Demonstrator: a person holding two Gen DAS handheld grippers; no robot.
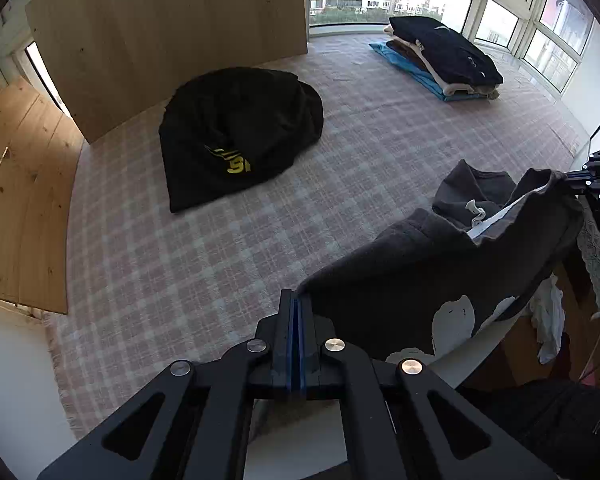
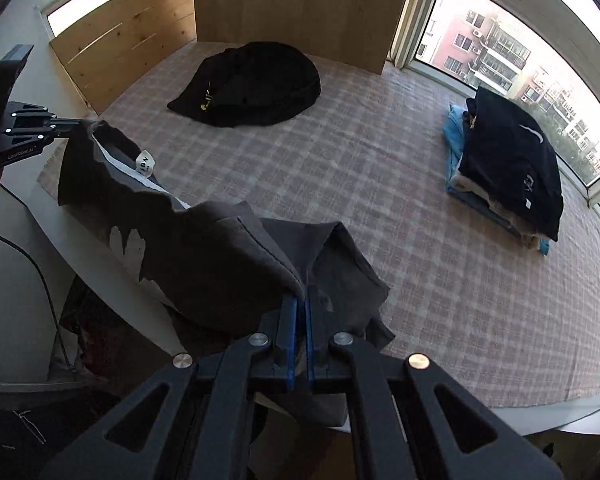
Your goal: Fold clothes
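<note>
Holding a dark grey top (image 1: pixel 400 264) between 2 grippers, a person has it stretched in the air over the near edge of a bench (image 1: pixel 188 248) covered with a pink checked cloth. The left gripper (image 1: pixel 298 306) is clamped shut on 1 corner of the top's upper edge, and the right gripper (image 2: pixel 302 300) is clamped shut on the opposite corner. The neck opening with its white label sits between them, and part of the top with a white print hangs below the bench edge. Farther back on the cloth lies a crumpled black garment (image 1: pixel 240 136) with yellow lettering, and a stack of 4 or so folded clothes (image 1: pixel 444 56) rests near the window. To do this step well, the top probably needs carrying forward onto open cloth, clear of both piles, with both corners kept level and pulled taut so it lands flat and free of creases.
</note>
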